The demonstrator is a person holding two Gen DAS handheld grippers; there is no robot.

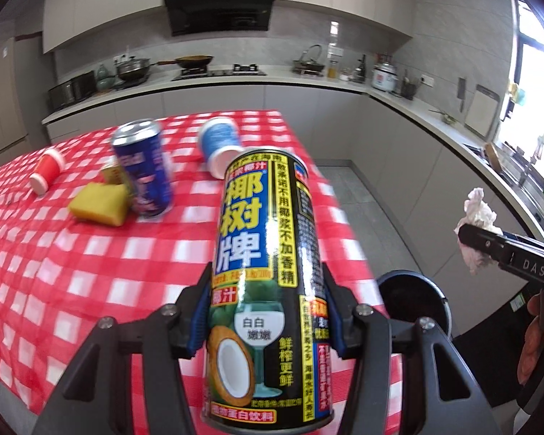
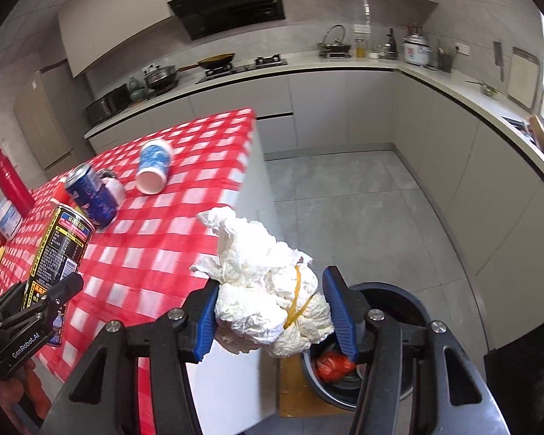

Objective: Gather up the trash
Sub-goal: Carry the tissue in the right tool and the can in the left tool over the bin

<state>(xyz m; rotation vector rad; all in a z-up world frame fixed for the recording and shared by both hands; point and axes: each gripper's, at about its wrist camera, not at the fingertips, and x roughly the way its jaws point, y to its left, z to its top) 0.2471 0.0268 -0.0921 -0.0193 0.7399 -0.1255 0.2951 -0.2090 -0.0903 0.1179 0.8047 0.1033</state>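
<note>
Both rigs look the same: the matte black plastic left gripper (image 1: 266, 313) and right gripper (image 2: 273, 317) have blue ribbed pads, silver round screws at the pivots, white "GenRobot.AI" lettering, and bare skin at 4 o'clock.

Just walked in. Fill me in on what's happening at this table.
A person is clearing trash with two handheld grippers. The left gripper is shut on a coconut juice can, held above the checked table. The right gripper is shut on a wad of crumpled tissue, held over the dark bin on the floor beside the table. A blue can, a tipped blue cup and a yellow sponge still sit on the table.
</note>
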